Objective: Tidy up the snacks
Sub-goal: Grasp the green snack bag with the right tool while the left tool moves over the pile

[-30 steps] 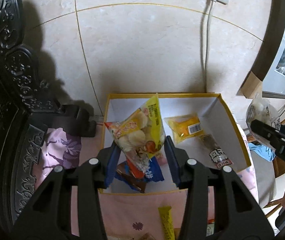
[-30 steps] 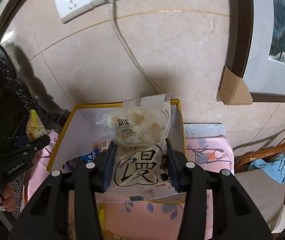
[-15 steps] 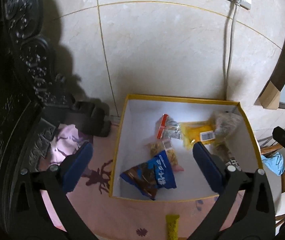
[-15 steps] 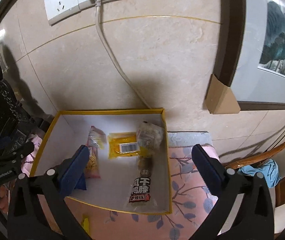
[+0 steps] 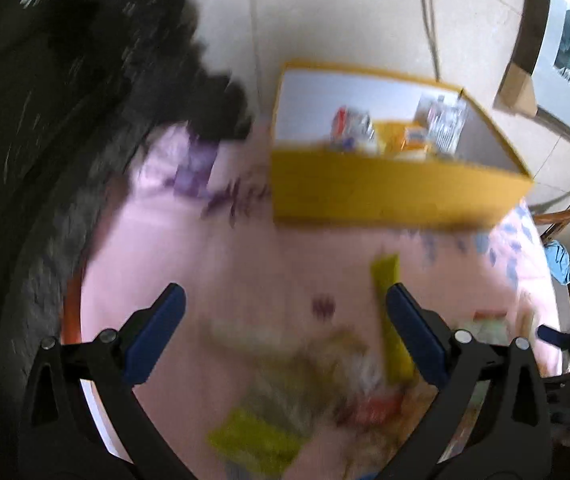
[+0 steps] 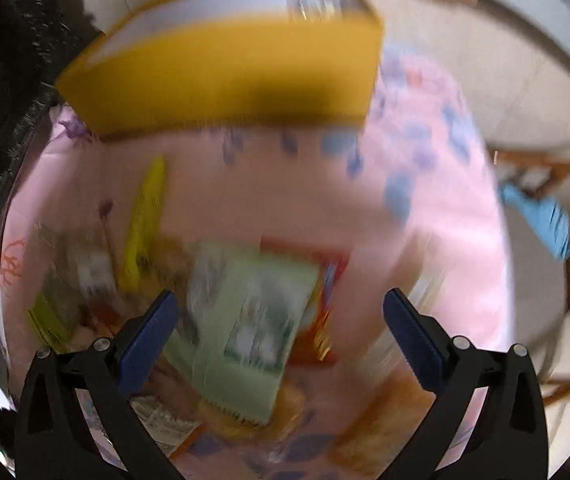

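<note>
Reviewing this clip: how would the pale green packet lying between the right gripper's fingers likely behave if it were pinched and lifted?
The pale green packet looks flat and film-wrapped, so it is probably light and may flex or sag. It lies atop other wrappers on the pink cloth, so neighbours might shift. Blur hides finer detail. The right gripper is open wide enough to straddle it.
</note>
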A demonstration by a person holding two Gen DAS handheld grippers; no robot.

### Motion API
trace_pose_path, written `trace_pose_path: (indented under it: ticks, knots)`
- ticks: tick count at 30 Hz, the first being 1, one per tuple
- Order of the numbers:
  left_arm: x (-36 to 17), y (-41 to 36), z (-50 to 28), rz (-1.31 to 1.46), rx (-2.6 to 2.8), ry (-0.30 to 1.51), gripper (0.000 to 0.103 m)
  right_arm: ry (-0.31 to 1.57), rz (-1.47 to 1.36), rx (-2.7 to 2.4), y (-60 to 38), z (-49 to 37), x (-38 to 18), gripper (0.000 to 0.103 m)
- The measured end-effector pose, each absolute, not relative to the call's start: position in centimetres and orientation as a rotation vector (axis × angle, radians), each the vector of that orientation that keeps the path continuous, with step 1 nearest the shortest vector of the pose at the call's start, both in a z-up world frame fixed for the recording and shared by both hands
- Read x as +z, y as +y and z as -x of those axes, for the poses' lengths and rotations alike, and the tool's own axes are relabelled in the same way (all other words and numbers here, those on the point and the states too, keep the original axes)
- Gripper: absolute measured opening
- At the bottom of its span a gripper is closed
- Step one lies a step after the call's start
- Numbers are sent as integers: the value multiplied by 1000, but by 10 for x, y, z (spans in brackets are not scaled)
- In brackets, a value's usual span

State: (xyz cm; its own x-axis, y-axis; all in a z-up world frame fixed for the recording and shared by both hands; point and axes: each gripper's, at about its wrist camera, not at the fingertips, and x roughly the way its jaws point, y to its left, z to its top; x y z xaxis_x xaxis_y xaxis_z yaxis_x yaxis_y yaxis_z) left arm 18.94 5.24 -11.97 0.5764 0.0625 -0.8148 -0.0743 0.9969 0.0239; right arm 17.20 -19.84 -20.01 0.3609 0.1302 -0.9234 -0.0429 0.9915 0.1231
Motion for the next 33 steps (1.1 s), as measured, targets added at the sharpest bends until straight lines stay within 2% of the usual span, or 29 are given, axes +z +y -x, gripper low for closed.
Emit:
trace_pose_path:
  ticks: [2, 3, 4, 5, 6, 21, 23, 24, 25, 26, 27, 33]
  knots:
    - [-135, 55, -172, 10, 97, 999, 101, 1193, -112, 88, -193, -169, -212, 102]
    - [-141, 54, -165, 6, 88, 1013, 101, 1174, -103, 75, -190, -169, -215, 96]
    - [-147, 55, -157, -8, 94, 1031, 101, 1150, -85, 56, -186, -168, -218, 87]
    - [-151, 55, -153, -17, 95, 1040, 101, 1154, -85, 41, -183, -167, -222, 68]
    - [-155, 55, -149, -24, 93, 1051, 101, 1159, -81, 31, -181, -167, -223, 65]
    - [-201, 19, -177, -39, 44, 1117, 101, 1093, -201, 60, -235, -118, -169, 63]
    - [-208, 18, -182, 30, -5, 1135, 93, 1083, -181, 51, -240, -113, -165, 63]
    - [-215, 16, -185, 62, -25, 1156, 76, 1084, -176, 48, -242, -112, -165, 63]
    - [-221, 13, -188, 57, -24, 1183, 67, 1087, -177, 42, -245, -111, -165, 63]
    - [-225, 11, -188, 53, -16, 1197, 65, 1092, -181, 39, -248, -111, -166, 63]
    - [-225, 10, -188, 73, -10, 1189, 55, 1100, -186, 37, -249, -111, -167, 63]
    - [-219, 8, -186, 79, -18, 1178, 41, 1107, -214, 48, -251, -104, -164, 63]
